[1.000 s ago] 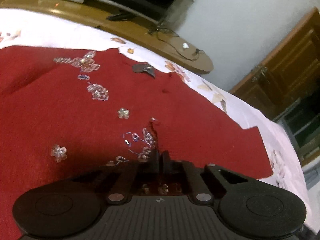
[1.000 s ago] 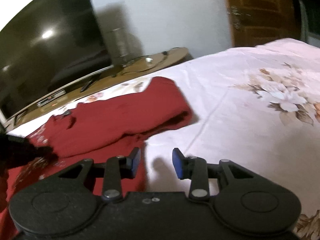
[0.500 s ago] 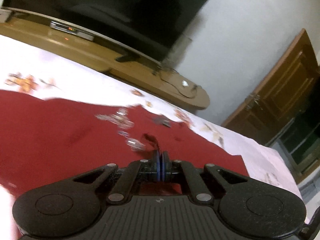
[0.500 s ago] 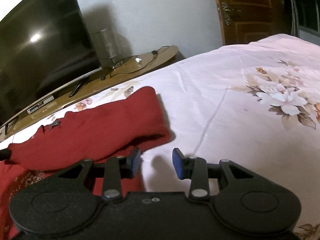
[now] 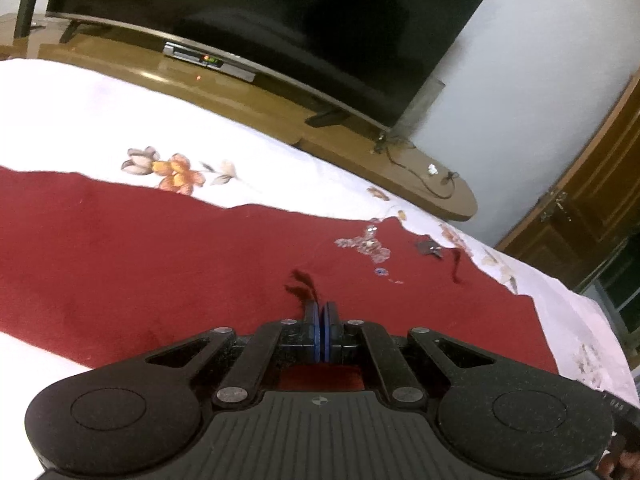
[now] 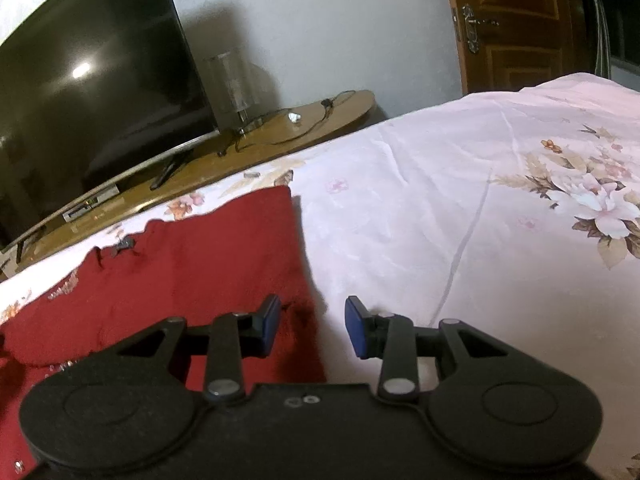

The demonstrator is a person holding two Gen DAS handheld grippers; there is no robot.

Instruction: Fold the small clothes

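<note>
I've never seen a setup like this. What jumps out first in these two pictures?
The red garment spread across the floral bedsheet draws the eye first, with beaded embroidery near its far edge. The left gripper is shut on a bit of that fabric, while the right gripper hangs open at the garment's right edge. Behind the bed, a large dark television stands on a wooden stand.
</note>
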